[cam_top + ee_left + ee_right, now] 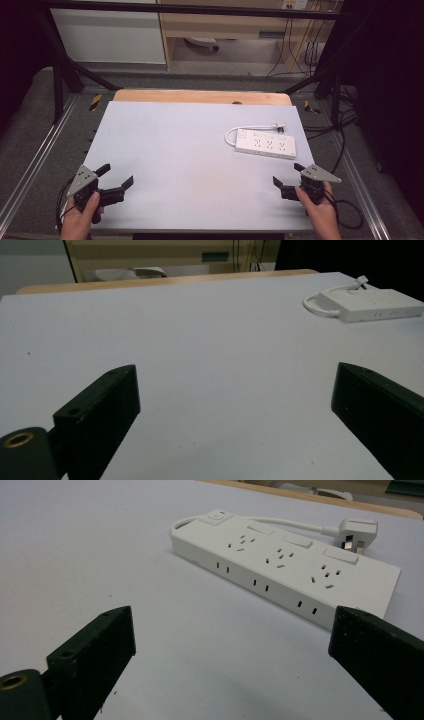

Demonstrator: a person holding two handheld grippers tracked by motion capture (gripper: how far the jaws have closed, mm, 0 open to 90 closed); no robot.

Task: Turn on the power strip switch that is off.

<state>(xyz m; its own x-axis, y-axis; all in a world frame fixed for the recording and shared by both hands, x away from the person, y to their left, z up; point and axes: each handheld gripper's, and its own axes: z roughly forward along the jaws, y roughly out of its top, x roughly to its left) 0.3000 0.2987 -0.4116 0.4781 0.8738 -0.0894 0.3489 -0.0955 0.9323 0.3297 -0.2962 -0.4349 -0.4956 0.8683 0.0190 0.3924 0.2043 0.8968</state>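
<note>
The table [165,150] has a smooth, matt pale grey top, with a strip of bare light wood [200,96] along its far edge. Near the right edge lies a power strip [266,145] of smooth white plastic with a faint sheen, as are its cord [290,524] and plug [356,531]. Both grippers' jaws look like matt black plastic, the right gripper [286,176] topped by a dull grey plate [320,173].

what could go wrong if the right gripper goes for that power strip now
The power strip lies flat and looks wider than a comfortable bite for the open right gripper, so the jaws may slip off or just push it across the smooth table. Its cord loops loosely behind with the plug unplugged; lifting the strip could leave them dangling and snagging.
</note>
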